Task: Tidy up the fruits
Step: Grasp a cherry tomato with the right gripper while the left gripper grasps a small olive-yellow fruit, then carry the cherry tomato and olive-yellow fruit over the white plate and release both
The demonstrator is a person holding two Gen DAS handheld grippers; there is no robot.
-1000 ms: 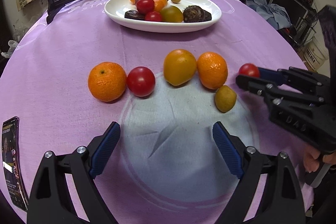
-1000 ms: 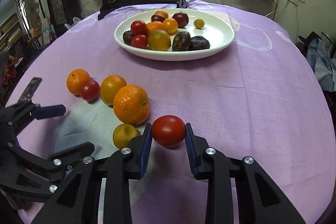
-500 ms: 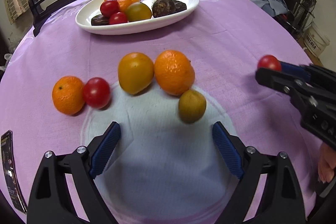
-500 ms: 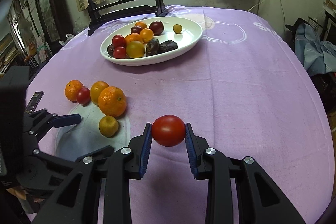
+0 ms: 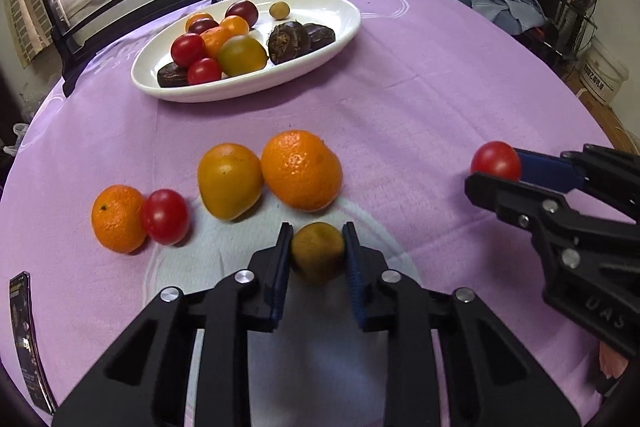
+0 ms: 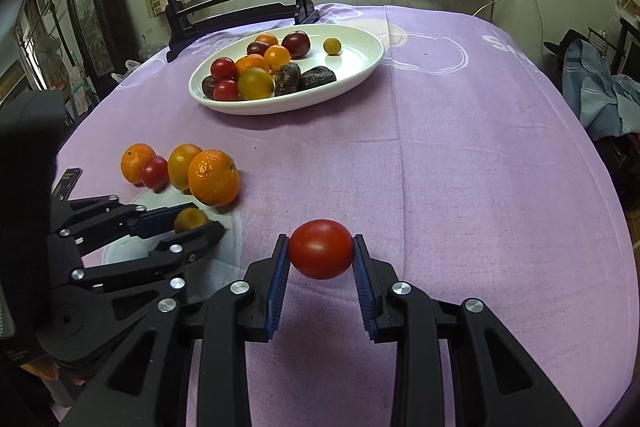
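The left gripper (image 5: 317,259) is clamping its blue pads on a small dull-yellow citrus (image 5: 318,251), jaws pressing both sides; the right gripper (image 6: 321,259) is gripping a red tomato (image 6: 321,249) above the purple tablecloth (image 6: 460,187); at eleven o'clock of the left jaws a large mandarin (image 5: 302,175) is touching a yellow-orange fruit (image 5: 229,181); farther, at ten o'clock, a red tomato on the cloth (image 5: 165,216) is leaning on a small orange (image 5: 118,218); the white plate (image 5: 320,51) is sitting at twelve o'clock, well apart

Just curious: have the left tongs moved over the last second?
Yes. The left tongs have come in and shut on the small yellow-green fruit, which lay ahead of them beside the large orange.
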